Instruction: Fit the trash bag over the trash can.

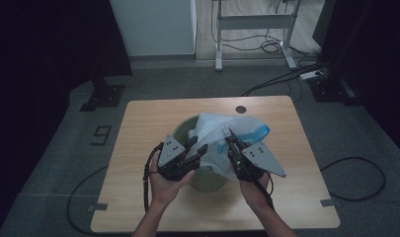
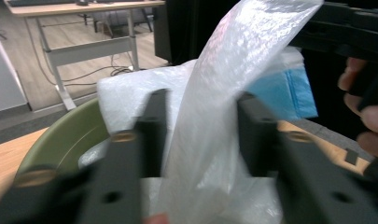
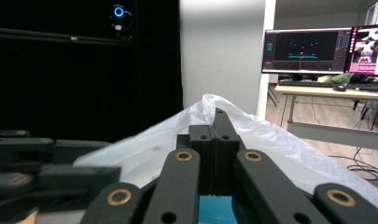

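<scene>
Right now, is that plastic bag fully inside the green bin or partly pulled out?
Partly out. The plastic bag rises above the green bin, its edge pinched in the right hand-held gripper.

Both my forearms come up from below, hands side by side. My left tongs point(image 1: 196, 148) point forward, jaws parted with a gap between them. My right tongs point(image 1: 232, 138) angle up and slightly inward, jaws pressed tight together at the tips. My left hand point(image 1: 164, 181) cups its handle from beneath.
</scene>
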Motion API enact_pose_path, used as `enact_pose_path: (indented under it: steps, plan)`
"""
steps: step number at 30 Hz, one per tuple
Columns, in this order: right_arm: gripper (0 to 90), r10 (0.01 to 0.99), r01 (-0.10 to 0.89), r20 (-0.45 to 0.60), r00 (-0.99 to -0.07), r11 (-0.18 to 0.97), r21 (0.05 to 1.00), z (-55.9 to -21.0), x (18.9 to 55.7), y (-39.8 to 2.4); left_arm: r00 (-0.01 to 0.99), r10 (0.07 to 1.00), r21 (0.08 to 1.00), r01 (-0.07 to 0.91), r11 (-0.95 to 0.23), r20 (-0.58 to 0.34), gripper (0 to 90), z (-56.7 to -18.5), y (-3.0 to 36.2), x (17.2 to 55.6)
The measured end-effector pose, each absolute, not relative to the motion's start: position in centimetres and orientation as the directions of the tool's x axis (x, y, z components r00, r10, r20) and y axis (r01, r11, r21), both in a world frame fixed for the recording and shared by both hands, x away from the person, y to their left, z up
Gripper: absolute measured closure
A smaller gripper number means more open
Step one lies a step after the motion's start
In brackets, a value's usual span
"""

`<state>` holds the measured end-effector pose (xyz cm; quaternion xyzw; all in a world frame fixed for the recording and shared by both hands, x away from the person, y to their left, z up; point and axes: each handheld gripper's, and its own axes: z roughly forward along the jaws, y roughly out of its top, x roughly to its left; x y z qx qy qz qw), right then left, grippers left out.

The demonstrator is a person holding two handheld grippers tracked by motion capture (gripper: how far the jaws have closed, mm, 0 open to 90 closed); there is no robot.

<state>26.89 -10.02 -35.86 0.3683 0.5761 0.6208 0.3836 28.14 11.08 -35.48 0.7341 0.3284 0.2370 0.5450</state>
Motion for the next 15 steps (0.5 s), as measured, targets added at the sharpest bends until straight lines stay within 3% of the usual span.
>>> enact_pose_path:
  steps: [2,3,4,7,15]
  plan:
    - [84.0,0.898,-0.047,0.017,-0.44,-0.042,0.998,-36.1,26.9,-9.9,0.681,0.732,0.954,0.232,-0.189,-0.02,76.5,-35.6,11.0,28.3]
    - [65.5,0.898,-0.038,0.024,-0.439,-0.046,0.998,-36.4,26.8,-9.9,0.672,0.74,0.954,0.234,-0.189,-0.018,85.7,-35.6,10.9,28.5]
    - [65.5,0.898,-0.038,0.024,-0.439,-0.046,0.998,-36.4,26.8,-9.9,0.672,0.74,0.954,0.234,-0.189,-0.018,88.6,-35.6,10.9,28.5]
    - [38.3,0.894,-0.021,0.045,-0.446,-0.06,0.998,-37.3,25.4,-10.2,0.645,0.763,0.957,0.247,-0.149,-0.047,89.8,-35.6,11.5,28.7]
    - [27.9,0.887,0.055,0.086,-0.454,-0.068,0.996,-41.8,21.6,-12.1,0.604,0.789,0.958,0.276,-0.077,-0.111,89.9,-35.9,13.0,29.0]
